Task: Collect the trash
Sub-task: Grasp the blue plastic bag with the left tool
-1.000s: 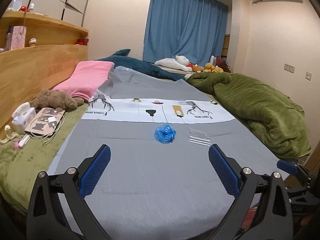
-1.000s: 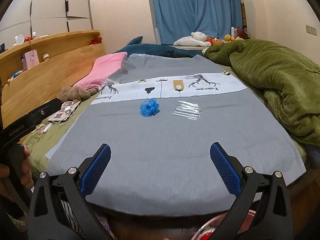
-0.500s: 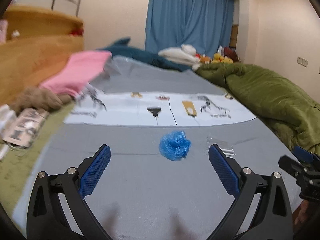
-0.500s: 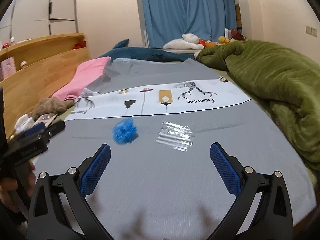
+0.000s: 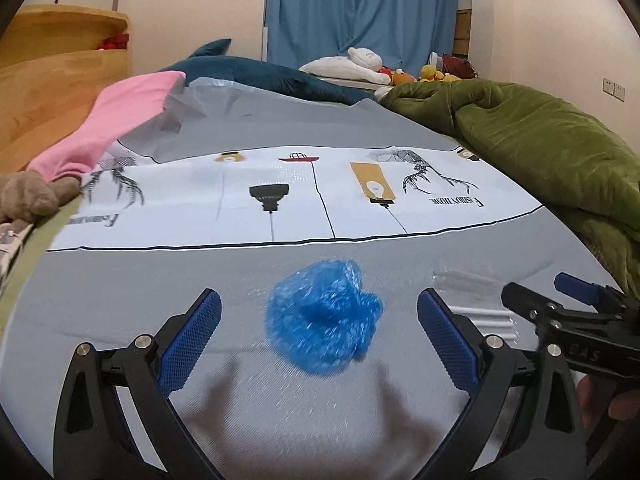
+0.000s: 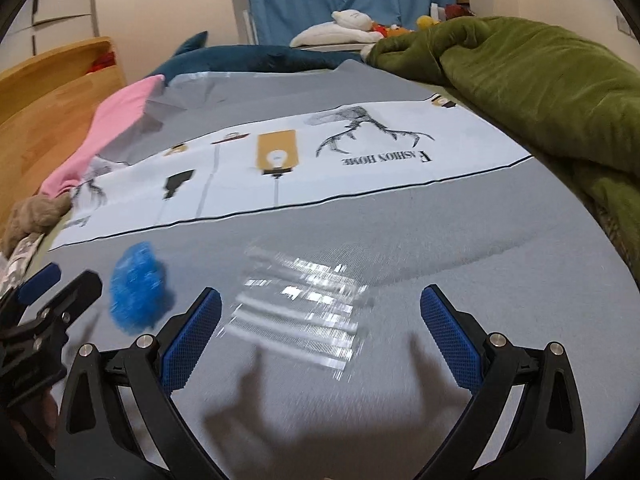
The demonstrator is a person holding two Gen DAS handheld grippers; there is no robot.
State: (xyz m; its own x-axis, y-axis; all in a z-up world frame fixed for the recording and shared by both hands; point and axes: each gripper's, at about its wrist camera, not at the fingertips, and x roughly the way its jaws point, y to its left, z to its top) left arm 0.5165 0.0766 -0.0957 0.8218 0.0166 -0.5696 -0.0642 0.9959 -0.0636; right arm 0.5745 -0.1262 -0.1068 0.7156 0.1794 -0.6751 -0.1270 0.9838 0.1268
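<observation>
The left gripper (image 5: 319,318) is hovering low over a grey bedsheet (image 5: 120,304), its 2 blue-padded fingers (image 5: 191,336) spread wide and gripping nothing, with a crumpled blue plastic wad (image 5: 324,322) lying on the sheet directly between them, touching neither pad. The right gripper (image 6: 320,326) is likewise standing spread apart and empty, framing a flat clear plastic wrapper with white stripes (image 6: 300,306) that is lying on the same grey sheet just to the right of the blue wad (the wrapper is smeared by blur, so its exact outline is hard to tell). In the right wrist view the wad (image 6: 138,290) is sitting just outside the left-hand finger, near the tip of the other gripper. Both tools are casting dark shadows on the fabric below them. Beyond the 2 pieces of trash, a white printed band with lamp and antler drawings (image 5: 280,200) is crossing the sheet. A rumpled green blanket (image 5: 540,152) is piled along the right side, a pink cloth (image 5: 120,120) is lying at the left, and a dark teal plush shark (image 5: 256,72) is resting farther back before a blue curtain (image 5: 360,4).
</observation>
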